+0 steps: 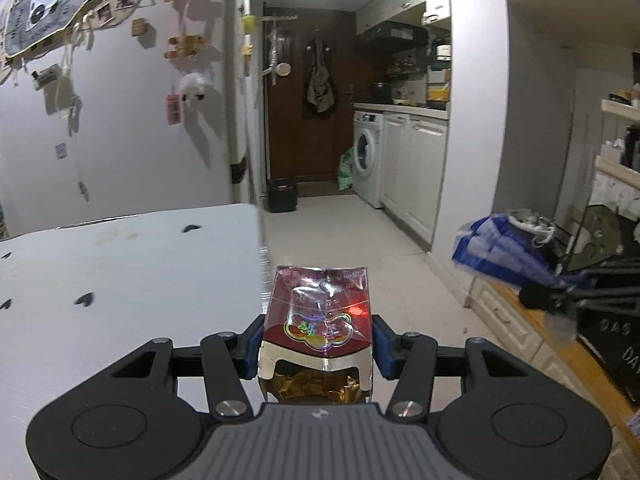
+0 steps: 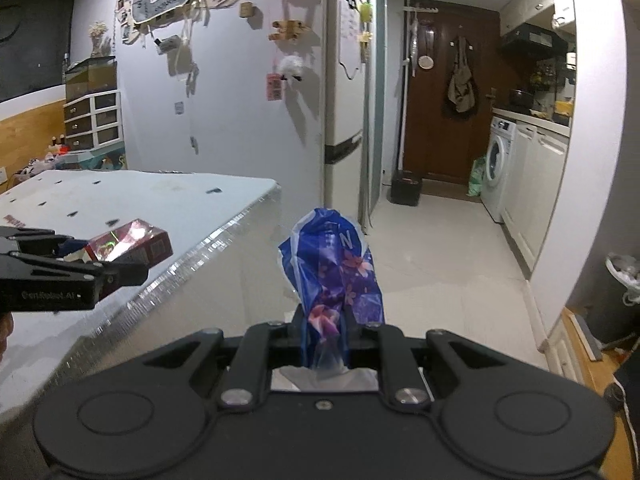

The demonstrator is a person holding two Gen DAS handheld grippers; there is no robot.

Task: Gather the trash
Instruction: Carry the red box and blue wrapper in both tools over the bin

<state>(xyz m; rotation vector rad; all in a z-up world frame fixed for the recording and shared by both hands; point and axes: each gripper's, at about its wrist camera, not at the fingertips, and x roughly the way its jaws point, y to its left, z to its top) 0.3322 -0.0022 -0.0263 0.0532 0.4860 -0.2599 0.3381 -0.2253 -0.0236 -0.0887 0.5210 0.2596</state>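
The left gripper (image 1: 318, 346) is holding a small box (image 1: 320, 316) between its fingers (image 1: 251, 344), just past the bench (image 1: 120, 272) edge, over the floor (image 1: 360, 232). The right gripper (image 2: 326, 330), to its right and well apart, is pinching a crumpled wrapper (image 2: 332, 264) that is standing up from its fingers. Ahead, a bin (image 1: 282, 196) is sitting on the floor before the door (image 1: 308, 80), with a washing machine (image 1: 368, 156) to its right under the kitchen counter.
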